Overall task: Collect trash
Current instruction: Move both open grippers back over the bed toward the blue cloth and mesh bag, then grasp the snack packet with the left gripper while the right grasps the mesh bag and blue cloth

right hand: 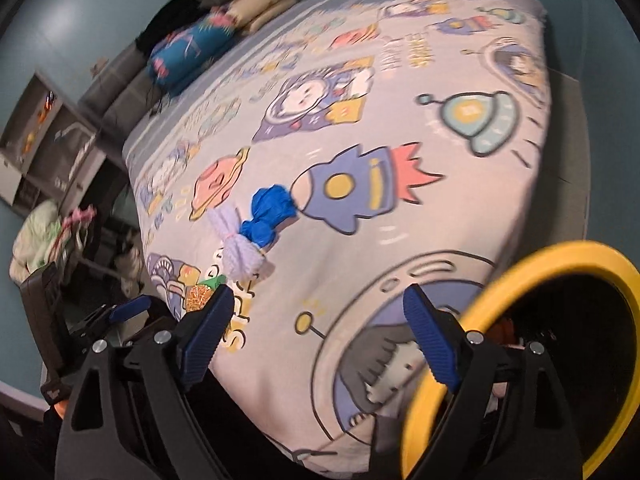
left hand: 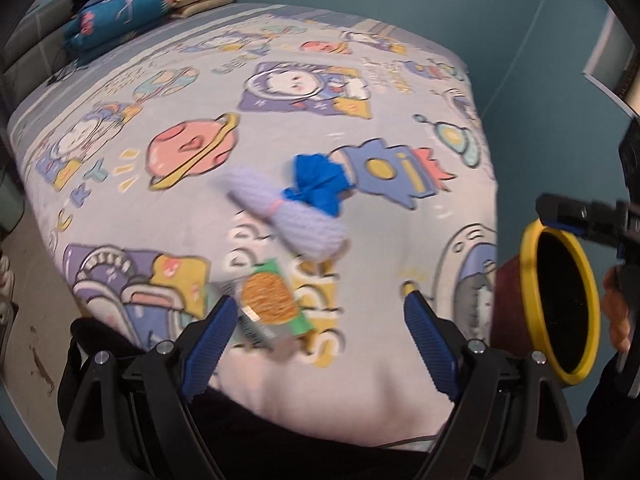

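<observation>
Left wrist view shows the left gripper (left hand: 318,312) spread wide with nothing pinched, its blue pads over the near edge of the bed (left hand: 280,80). The snack wrapper (left hand: 268,304), green with an orange round print, lies on the cartoon bedsheet just at the left pad, at about eleven o'clock from the gap between the pads. It looks like the closest piece of trash, so the left hand is the nearer one for it. Its long axis seems to run from eleven toward five o'clock, though blur smears its edges. Beyond it, at twelve o'clock, lies a lilac yarn bundle (left hand: 288,216), and touching its far end a crumpled blue wrapper (left hand: 320,184).

At three o'clock stands the yellow-rimmed bin (left hand: 560,304), its mouth turned toward the camera, beside the bed.

In the right wrist view the right gripper (right hand: 318,312) is also spread and empty; the bin rim (right hand: 440,380) sits just at its right finger, which covers part of it. The snack wrapper there is half hidden behind the left finger. What the bin holds is too dark to tell.
</observation>
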Available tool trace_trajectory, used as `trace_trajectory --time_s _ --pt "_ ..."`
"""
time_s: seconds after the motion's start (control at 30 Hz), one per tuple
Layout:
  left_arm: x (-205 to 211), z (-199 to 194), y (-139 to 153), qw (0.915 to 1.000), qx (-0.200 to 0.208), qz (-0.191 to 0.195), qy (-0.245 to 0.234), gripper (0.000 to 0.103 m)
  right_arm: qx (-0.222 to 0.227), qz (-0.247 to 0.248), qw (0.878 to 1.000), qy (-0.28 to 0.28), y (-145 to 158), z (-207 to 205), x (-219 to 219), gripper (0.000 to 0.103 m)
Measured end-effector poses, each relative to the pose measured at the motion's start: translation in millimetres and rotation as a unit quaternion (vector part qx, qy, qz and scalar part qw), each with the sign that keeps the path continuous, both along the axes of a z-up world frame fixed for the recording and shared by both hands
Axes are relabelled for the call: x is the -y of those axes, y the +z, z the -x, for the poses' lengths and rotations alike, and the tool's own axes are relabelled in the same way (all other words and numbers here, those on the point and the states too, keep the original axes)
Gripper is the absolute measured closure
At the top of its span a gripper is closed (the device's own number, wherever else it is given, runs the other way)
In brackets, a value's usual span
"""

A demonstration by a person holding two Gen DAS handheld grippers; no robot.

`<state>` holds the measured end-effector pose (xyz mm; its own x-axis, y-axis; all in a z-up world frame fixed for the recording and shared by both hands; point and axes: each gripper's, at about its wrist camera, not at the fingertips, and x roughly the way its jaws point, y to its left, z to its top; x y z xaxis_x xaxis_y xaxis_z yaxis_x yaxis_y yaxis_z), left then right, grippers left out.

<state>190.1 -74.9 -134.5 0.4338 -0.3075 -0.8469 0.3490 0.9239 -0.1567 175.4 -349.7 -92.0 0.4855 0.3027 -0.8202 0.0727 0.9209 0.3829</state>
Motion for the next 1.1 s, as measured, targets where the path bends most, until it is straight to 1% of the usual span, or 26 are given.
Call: trace_trajectory --time_s 0.13,0.27,0.43,0.6,0.83,0.9,0.97,1.1 --pt "-21 -7 -18 0.9994 -0.025 0.006 0.024 0.021 -0.019 0.015 0.999 0.041 -10 -33 -31 0.019" --pt "-33 -13 -25 0.9989 -0.022 0.006 0.04 0.021 -0.03 0.033 0.995 0.091 -22 -64 -64 0.014" --pt "-38 -22 -36 0.9979 -0.032 0.015 0.054 0.021 -0.058 0.053 0.985 0.153 -49 -106 -104 0.014" --pt "-41 -30 -49 0.9967 -0.045 0.02 0.064 0.021 -0.081 0.078 0.979 0.171 -71 -132 -125 0.013" --pt "-40 -38 -66 0.9951 -0.064 0.029 0.07 0.021 -0.098 0.1 0.968 0.209 -89 -142 -156 0.013" --pt "-40 -39 -72 0.9943 -0.072 0.03 0.072 0.021 -0.107 0.107 0.965 0.213 -97 -146 -161 0.013" --pt "-39 -40 -75 0.9938 -0.076 0.033 0.074 0.021 -0.114 0.114 0.964 0.21 -104 -149 -165 0.013" --pt "-41 -43 -78 0.9932 -0.077 0.039 0.078 0.021 -0.125 0.107 0.965 0.205 -113 -155 -171 0.013"
